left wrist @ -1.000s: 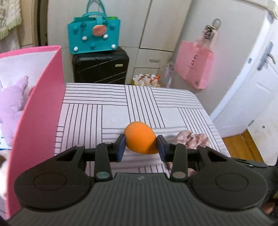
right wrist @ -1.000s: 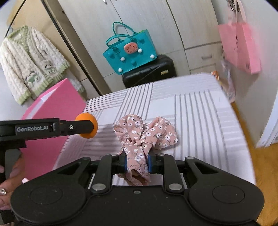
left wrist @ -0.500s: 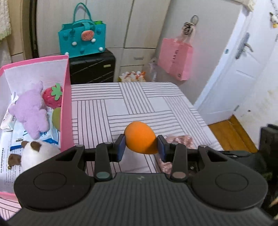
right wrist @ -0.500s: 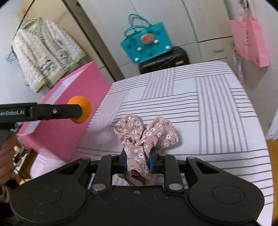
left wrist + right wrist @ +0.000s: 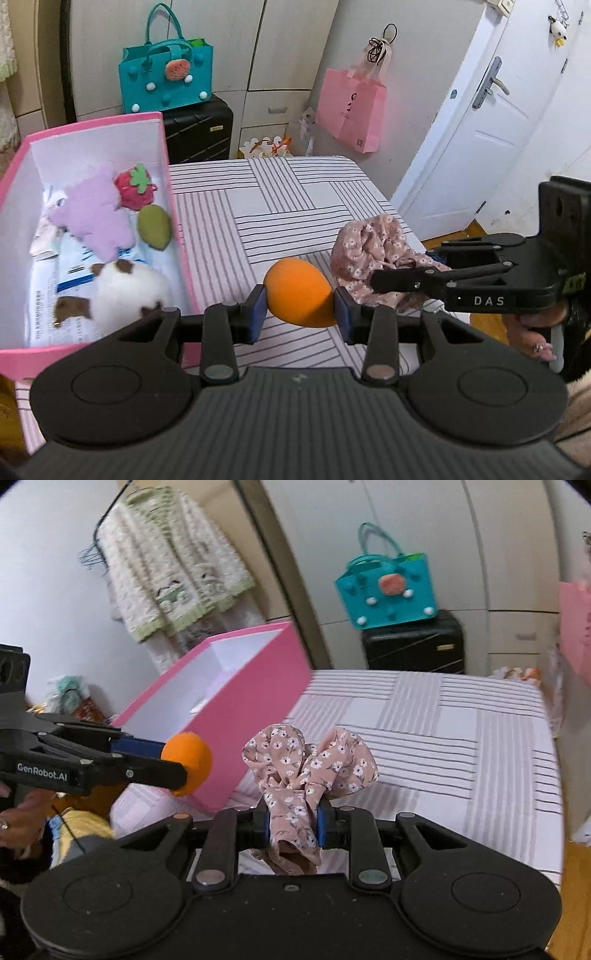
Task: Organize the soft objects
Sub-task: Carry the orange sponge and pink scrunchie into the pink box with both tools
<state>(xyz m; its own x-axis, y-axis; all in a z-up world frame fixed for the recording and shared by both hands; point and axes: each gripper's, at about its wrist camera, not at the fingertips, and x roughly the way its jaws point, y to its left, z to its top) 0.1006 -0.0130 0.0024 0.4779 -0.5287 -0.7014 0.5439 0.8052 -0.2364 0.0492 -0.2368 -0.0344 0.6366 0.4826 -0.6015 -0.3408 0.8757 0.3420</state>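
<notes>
Striped worktop (image 5: 295,206), pink box (image 5: 173,206) at left edge. Left gripper (image 5: 299,306) clenched on orange foam egg (image 5: 299,297), right gripper (image 5: 291,821) on floral scrunchie (image 5: 306,764); both aloft, likely box-bound.

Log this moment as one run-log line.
left tool: shut on orange ball | right tool: shut on floral cloth | both lifted off table | pink box: holds soft toys | next: likely drop in box

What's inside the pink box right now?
Inside the pink box: purple plush, strawberry plush, green mango-shaped toy, white-and-brown plush, lying on printed paper packets. Whatever is beneath the toys is covered.
</notes>
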